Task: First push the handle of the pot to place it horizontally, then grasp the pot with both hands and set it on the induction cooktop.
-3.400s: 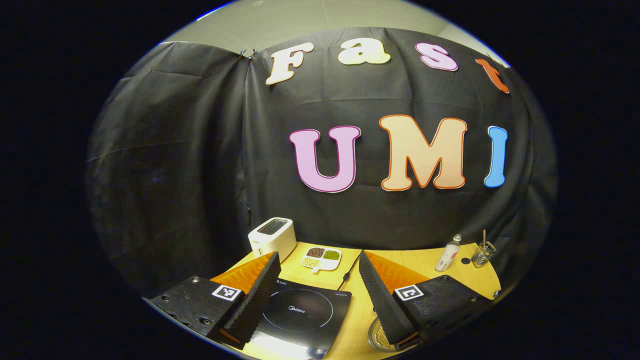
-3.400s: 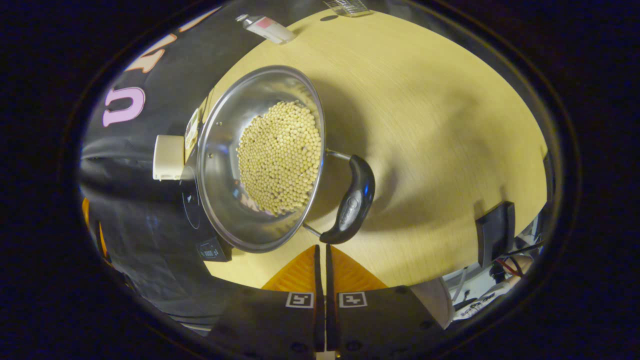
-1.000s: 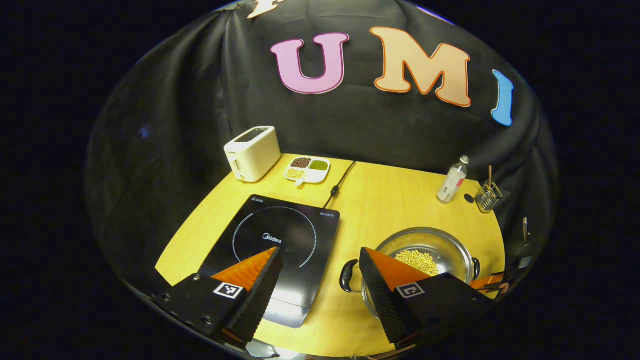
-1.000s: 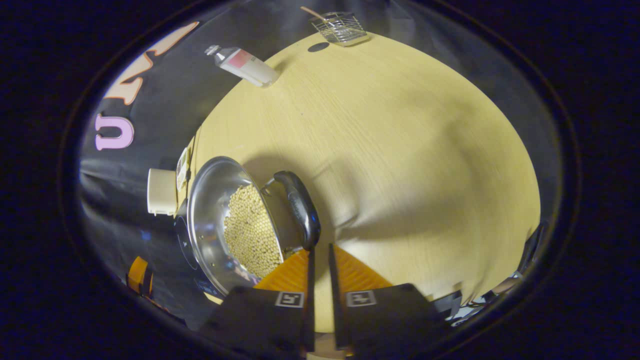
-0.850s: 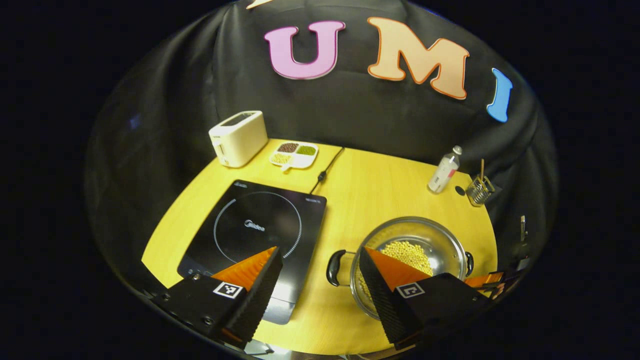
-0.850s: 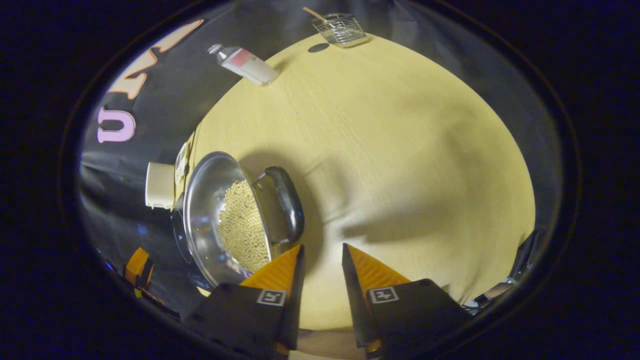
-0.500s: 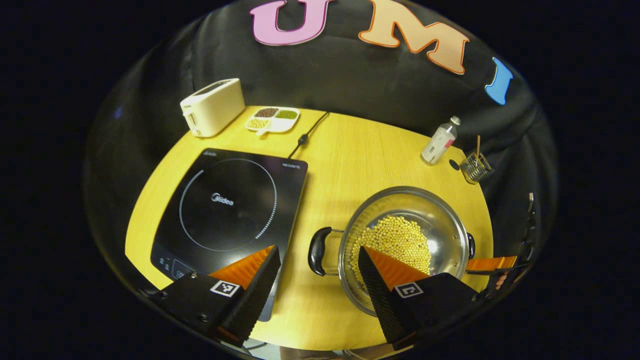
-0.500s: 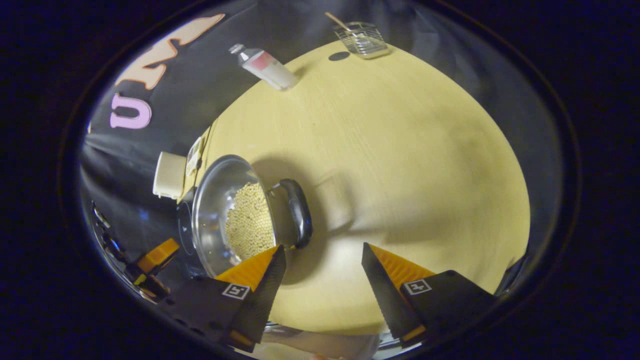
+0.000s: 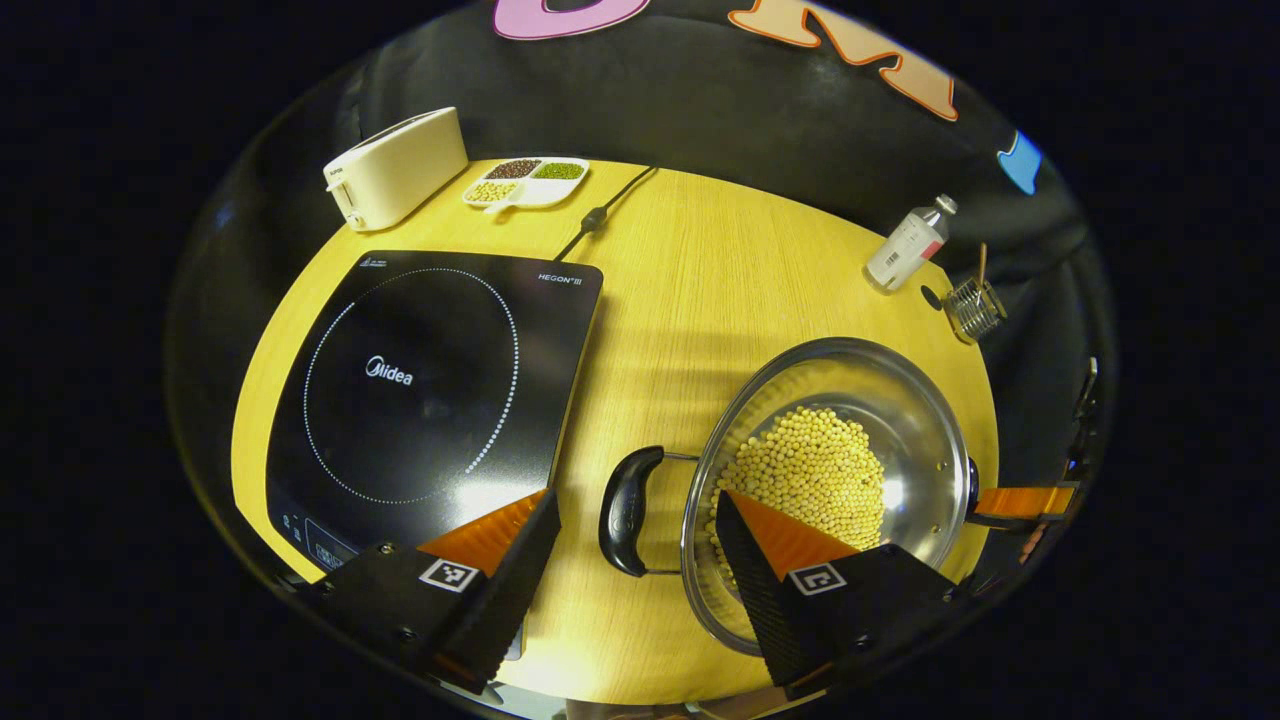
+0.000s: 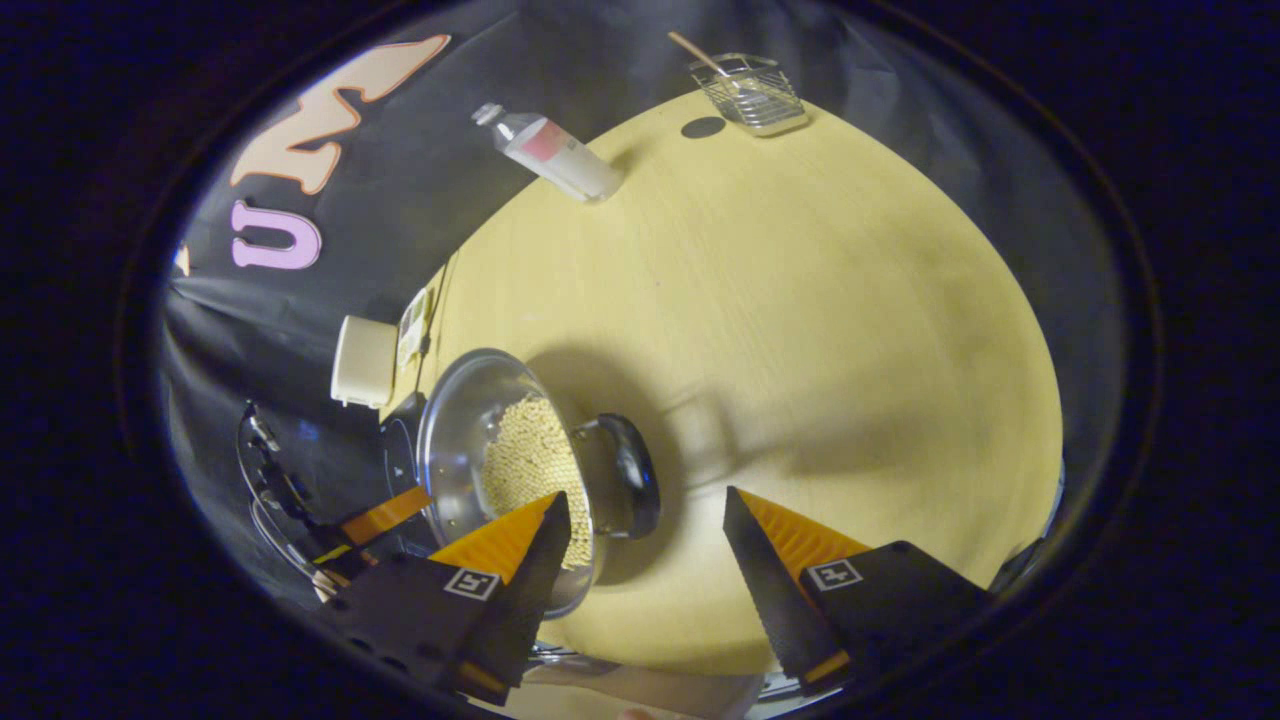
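A steel pot of pale beans stands on the wooden table, right of the black induction cooktop. Its two black handles point left and right. My left gripper is open and hovers over the pot's left handle, which lies between its fingers. The right gripper's fingers show beside the pot's far-right handle. In the right gripper view the pot sits low on the left. My right gripper is open, with the near handle just ahead of its fingertips.
A white toaster and a divided dish of beans stand behind the cooktop, with its power cord beside them. A small bottle and a wire holder stand at the back right.
My right gripper went from shut beside the pot's handle to open. The pot turned until its handles lie left and right. My left gripper dropped from facing the wall to hover over the left handle.
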